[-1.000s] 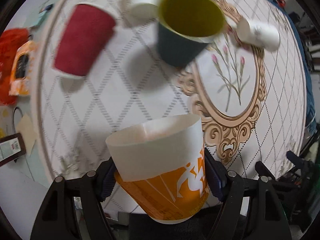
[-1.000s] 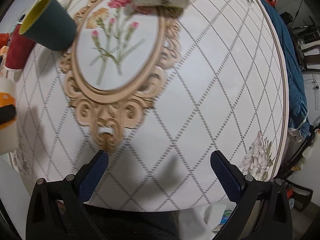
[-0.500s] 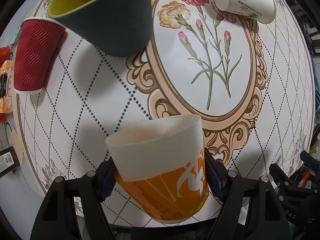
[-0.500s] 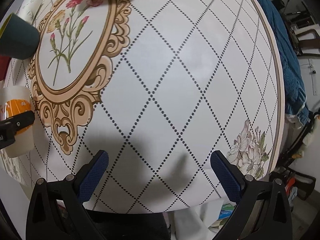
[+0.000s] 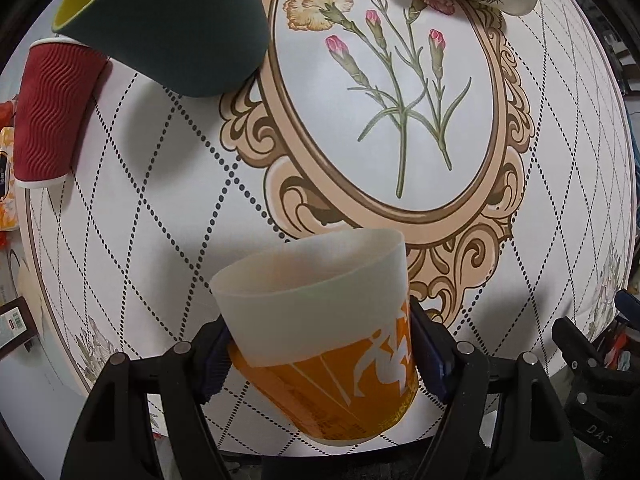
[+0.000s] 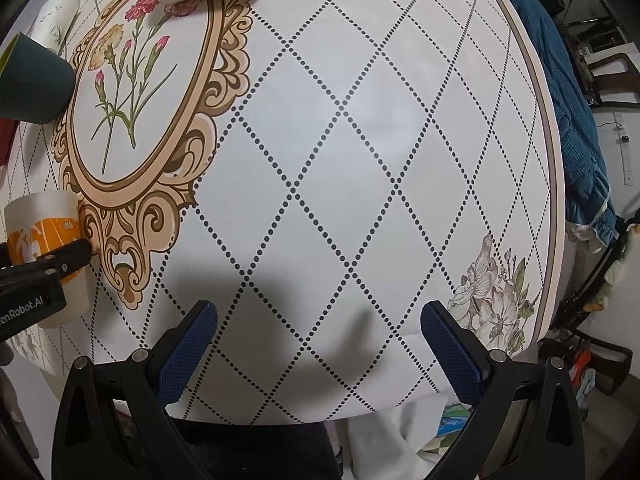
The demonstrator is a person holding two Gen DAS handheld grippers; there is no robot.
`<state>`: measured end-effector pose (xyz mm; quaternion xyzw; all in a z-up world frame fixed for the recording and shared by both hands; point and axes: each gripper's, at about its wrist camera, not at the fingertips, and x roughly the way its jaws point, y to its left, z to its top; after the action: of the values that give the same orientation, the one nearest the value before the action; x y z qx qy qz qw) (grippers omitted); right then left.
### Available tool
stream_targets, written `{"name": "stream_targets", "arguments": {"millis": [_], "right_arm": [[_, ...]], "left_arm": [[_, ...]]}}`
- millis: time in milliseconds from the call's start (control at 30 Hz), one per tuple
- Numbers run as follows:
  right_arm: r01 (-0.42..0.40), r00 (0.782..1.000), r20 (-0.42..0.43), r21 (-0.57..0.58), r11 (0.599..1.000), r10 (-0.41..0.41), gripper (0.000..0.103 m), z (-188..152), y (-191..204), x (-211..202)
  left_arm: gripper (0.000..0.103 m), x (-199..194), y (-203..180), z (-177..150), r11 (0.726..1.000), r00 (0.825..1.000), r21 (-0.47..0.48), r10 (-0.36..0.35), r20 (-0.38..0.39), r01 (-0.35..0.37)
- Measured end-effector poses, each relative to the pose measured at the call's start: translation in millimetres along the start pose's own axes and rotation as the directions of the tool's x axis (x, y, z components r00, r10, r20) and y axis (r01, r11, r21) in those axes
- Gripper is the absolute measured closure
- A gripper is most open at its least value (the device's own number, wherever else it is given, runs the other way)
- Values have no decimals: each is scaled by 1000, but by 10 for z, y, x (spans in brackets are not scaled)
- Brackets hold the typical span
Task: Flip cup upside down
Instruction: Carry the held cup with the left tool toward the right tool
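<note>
Left hand-held gripper [image 5: 320,354] clamps orange cup [image 5: 328,360] | right hand-held gripper [image 6: 318,346] wide, empty | green cup [image 5: 168,20] ahead

- Both my views are evenly lit and sharp, with no motion blur.
- Soft light from above lays broad, fuzzy shadows on the table [image 6: 360,140] just ahead of my right hand-held gripper [image 6: 318,334].
- The dark green cup [image 5: 172,28] casts a soft shadow beneath it.
- A faint sheen sits mid-table.
- Fisheye bending curves the table's edges; the corners go black.
</note>
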<state>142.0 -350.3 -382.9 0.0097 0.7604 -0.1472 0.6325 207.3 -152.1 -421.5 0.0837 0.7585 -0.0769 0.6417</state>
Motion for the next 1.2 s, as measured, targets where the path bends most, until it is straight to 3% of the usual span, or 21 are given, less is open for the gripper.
{"name": "stream_targets", "arguments": {"millis": [267, 367, 733, 1033, 1200], "right_arm": [[1, 1000, 9, -2, 1000, -1, 0, 16, 38, -41], [-1, 1000, 11, 0, 1000, 1, 0, 16, 41, -54], [-2, 1000, 14, 11, 1000, 2, 0, 0, 75, -103], [-34, 999, 31, 16, 999, 34, 0, -56, 110, -241], [-112, 992, 54, -9, 994, 112, 0, -107, 254, -452]], "left_arm": [[25, 66, 71, -15, 998, 1000, -53, -20, -12, 19], [14, 63, 91, -31, 998, 1000, -57, -11, -1, 11], [13, -68, 61, -56, 998, 1000, -69, -14, 27, 15], [13, -582, 283, -247, 991, 994, -120, -51, 99, 62], [13, -971, 472, -463, 985, 986, -169, 0, 167, 29]]}}
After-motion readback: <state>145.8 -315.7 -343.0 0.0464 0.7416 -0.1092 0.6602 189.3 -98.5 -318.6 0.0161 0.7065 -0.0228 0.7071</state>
